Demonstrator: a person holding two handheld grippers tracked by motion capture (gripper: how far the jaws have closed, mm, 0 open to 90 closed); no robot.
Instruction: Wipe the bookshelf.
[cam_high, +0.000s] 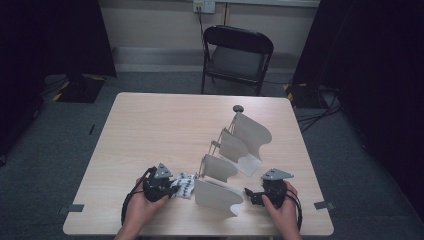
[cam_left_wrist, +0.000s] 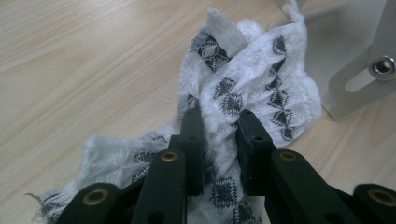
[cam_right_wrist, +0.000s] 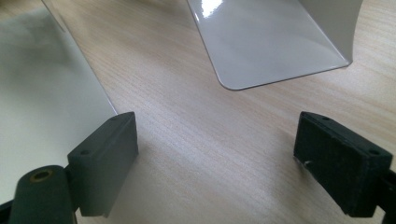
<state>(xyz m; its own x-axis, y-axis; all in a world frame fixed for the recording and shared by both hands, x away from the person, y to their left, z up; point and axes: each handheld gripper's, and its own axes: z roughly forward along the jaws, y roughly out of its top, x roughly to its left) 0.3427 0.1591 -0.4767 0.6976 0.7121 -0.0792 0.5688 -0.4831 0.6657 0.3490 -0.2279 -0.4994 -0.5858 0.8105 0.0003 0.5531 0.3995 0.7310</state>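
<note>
I see a black folding chair at twelve o'clock beyond the desk. A wall socket sits above it, with a small dark knob on the desk's far side.

The room looks dim and its sides are nearly black. Soft light falls on the counter from above. A bright shine sits on the grey plate. The close black jaws look a little blurry.
</note>
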